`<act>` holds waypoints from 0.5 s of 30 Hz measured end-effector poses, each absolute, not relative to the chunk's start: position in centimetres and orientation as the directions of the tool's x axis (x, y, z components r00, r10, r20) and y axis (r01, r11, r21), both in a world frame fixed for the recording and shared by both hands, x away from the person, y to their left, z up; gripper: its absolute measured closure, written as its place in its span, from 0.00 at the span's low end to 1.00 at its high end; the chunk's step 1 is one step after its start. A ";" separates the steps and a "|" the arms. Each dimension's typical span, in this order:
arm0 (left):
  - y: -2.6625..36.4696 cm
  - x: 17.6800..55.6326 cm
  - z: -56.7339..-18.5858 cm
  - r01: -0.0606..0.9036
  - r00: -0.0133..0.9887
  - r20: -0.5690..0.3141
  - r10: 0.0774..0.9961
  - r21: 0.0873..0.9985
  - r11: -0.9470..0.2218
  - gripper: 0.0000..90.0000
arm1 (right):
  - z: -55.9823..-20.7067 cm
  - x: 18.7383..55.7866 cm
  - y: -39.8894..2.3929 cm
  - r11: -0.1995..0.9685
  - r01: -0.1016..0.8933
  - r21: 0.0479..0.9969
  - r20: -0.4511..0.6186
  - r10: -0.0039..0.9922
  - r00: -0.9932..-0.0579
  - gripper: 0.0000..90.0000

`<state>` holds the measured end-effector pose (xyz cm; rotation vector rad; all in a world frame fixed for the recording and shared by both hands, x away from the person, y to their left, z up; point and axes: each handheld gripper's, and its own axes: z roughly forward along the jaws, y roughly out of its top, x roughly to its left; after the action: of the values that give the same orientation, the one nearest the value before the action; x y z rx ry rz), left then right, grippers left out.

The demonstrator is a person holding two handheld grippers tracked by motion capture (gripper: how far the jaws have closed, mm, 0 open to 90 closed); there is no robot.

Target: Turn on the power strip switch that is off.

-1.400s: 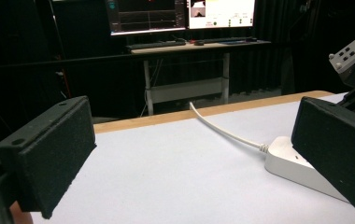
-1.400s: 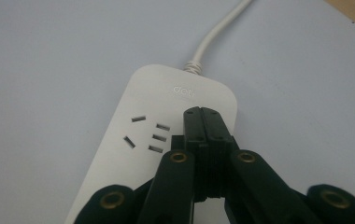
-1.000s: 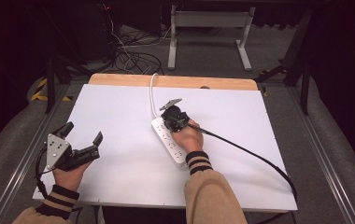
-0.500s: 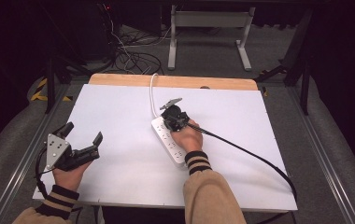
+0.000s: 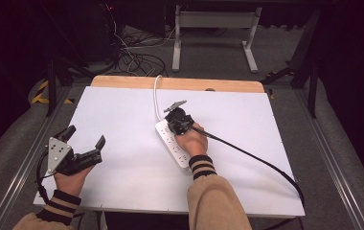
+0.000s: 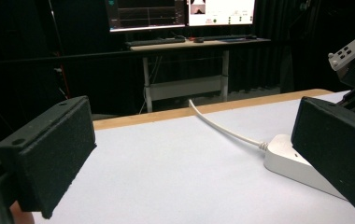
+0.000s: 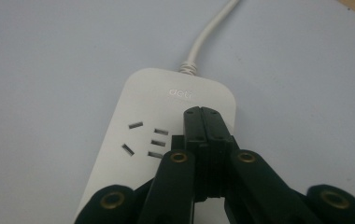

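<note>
A white power strip (image 5: 172,143) lies near the middle of the white table top (image 5: 122,110), and its white cord (image 5: 156,96) runs off over the far edge. My right gripper (image 5: 172,126) points down onto the strip's far end. In the right gripper view its jaws are pressed together with nothing between them, tips (image 7: 201,114) over the strip (image 7: 157,98) beside a socket. My left gripper (image 5: 85,136) rests at the table's left, open and empty. Between its wide pads (image 6: 49,154) I see the strip (image 6: 283,158) and cord (image 6: 217,126).
A wooden strip (image 5: 180,84) edges the far side of the table. Beyond it stand a metal desk frame (image 5: 213,28) and loose cables on the floor (image 5: 132,57). The right gripper's black cable (image 5: 256,160) trails across the table to the right.
</note>
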<state>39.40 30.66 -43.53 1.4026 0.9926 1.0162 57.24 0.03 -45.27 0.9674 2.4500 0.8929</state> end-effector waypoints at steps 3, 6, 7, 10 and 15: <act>30.7 39.4 -43.5 0.030 0.285 0.052 0.957 0.998 -0.063 0.00 | -45.3 57.2 0.1 0.564 0.481 0.671 -0.096 0.709 -0.698 1.00; 30.7 39.4 -43.5 0.030 0.285 0.052 0.957 0.998 -0.063 0.00 | -45.3 57.2 0.0 0.562 0.481 0.673 -0.095 0.710 -0.697 1.00; 30.7 39.4 -43.5 0.029 0.287 0.052 0.957 0.998 -0.063 0.00 | -45.3 57.2 0.1 0.563 0.483 0.671 -0.094 0.711 -0.697 1.00; 30.8 39.3 -43.5 0.028 0.286 0.055 0.957 0.997 -0.066 0.00 | -45.2 57.3 0.1 0.565 0.483 0.669 -0.092 0.708 -0.700 1.00; 30.8 39.4 -43.5 0.033 0.284 0.047 0.958 0.998 -0.059 0.00 | -45.0 57.2 0.1 0.583 0.481 0.655 -0.104 0.700 -0.706 1.00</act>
<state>39.44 30.83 -43.52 1.4004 0.9969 1.0120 57.17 0.06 -45.01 0.9581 2.4641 0.8660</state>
